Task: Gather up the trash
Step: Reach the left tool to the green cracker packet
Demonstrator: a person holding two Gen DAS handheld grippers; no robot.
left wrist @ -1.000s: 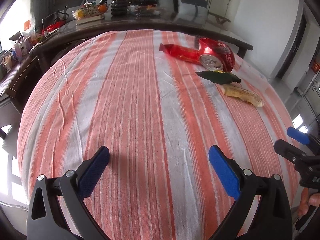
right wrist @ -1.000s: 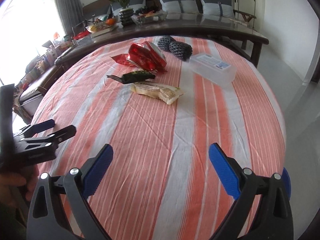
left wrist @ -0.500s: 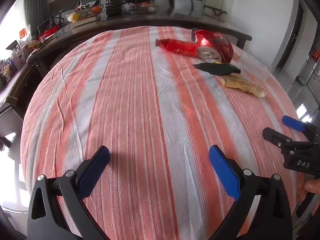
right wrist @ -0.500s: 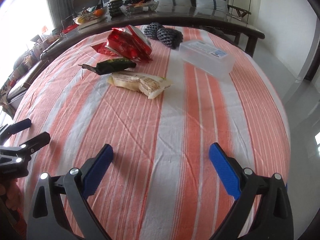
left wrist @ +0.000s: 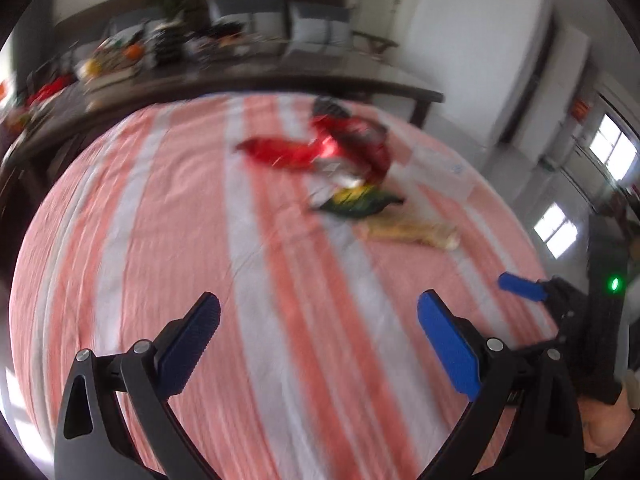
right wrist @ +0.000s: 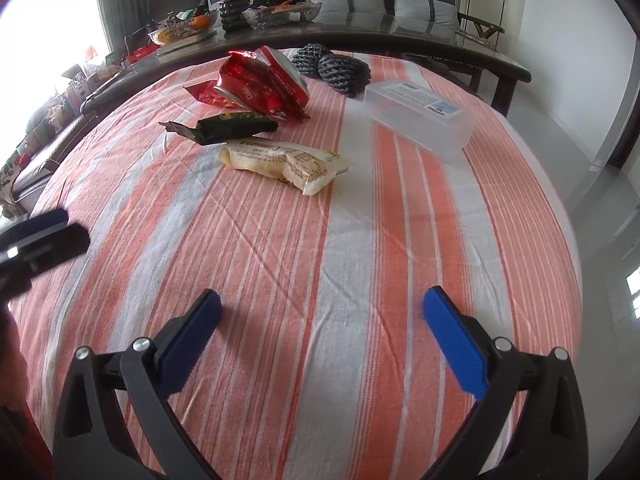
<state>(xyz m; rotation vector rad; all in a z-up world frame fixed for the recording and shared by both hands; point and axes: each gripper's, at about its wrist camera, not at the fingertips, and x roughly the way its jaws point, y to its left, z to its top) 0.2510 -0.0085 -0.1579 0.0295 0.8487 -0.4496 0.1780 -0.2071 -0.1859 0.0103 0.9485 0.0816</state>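
Both tongs, left [left wrist: 318, 324] and right [right wrist: 322, 322], are spread wide, nothing gripped; the right's jaws were just opening. Wrappers [right wrist: 280, 162] are clustered at 12 o'clock. Bare striped tabletop [right wrist: 320, 264] is seen ahead, its edge at 3 o'clock.

Both wrist cams sit low at the near edge of the striped tablecloth [right wrist: 320, 240], looking down and across twd the far sofa. Left view's blurred; both share the wrapper pile [right wrist: 260, 84] upper centre, mid-distance away.
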